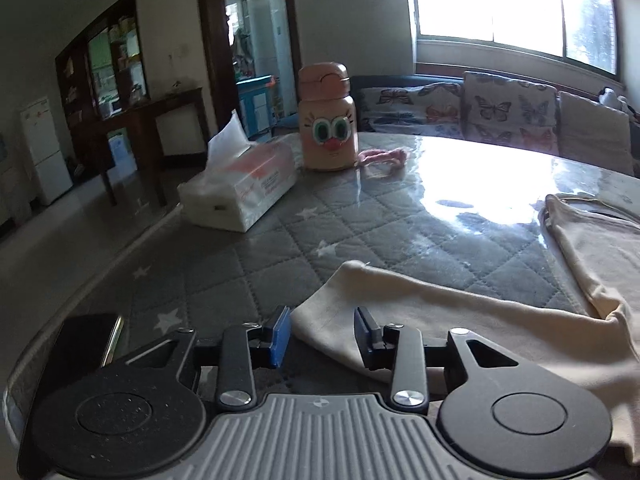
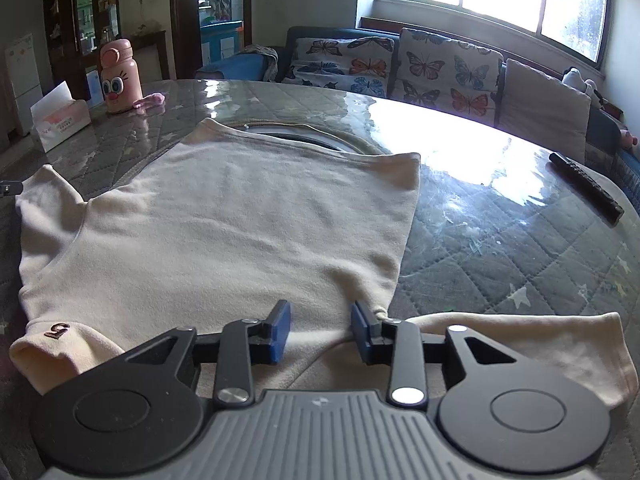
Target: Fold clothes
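Firstly, left wrist view: left gripper (image 1: 322,334) released, jaws apart over the sleeve end of a cream shirt (image 1: 460,320) lying on the quilted tabletop (image 1: 280,248). Tissue box (image 1: 240,192) and pink bottle (image 1: 327,118) stand beyond. Right wrist view: right gripper (image 2: 320,330) released, jaws apart above the shirt's near edge; shirt spread flat, black rod (image 2: 586,188) well apart.

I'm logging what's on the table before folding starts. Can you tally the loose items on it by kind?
Cream garment: 1
Pink cartoon-face bottle: 1
Tissue box: 1
Small pink cloth item: 1
Black stick-shaped object: 1
Dark phone-like object: 1
Total: 6
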Available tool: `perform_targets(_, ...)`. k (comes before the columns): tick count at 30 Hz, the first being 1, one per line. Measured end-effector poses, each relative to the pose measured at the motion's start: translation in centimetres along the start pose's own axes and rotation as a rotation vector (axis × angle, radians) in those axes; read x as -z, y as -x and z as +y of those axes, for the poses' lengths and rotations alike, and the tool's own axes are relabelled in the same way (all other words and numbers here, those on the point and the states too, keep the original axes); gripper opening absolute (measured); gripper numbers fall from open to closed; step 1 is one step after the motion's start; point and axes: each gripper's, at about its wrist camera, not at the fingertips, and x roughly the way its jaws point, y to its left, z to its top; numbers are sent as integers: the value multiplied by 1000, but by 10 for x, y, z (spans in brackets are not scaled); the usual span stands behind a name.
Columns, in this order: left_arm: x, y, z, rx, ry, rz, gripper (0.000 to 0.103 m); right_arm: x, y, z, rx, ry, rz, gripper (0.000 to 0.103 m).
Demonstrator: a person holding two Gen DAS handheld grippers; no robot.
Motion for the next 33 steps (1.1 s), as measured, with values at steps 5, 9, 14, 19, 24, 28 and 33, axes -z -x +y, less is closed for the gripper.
perform_targets(5,-3,-16,-2,-20,-61,-4,41,-1,-2,7,0,18,-4,47)
perform_targets(9,-11,-33,-6,-47,-113,-7,44,-2,-2,7,-3,19,-3,47)
perform_targets(14,-18,-44,-1,-68,-127,-3,51,-3,2,14,-7,37,-9,53)
perform_targets(19,-16,-28,10,-44,-82,1,50,-9,20,48,-105,121,-50,53)
perform_targets(24,-7,-15,21,-14,-38,25,52,-17,28,93,-233,219,-72,53)
perform_targets(28,0,-15,26,-28,-40,37,53,-20,22,132,-320,295,-68,53)
perform_targets(33,-2,-13,37,-41,-4,36,52,-23,12,178,-419,383,-55,48)
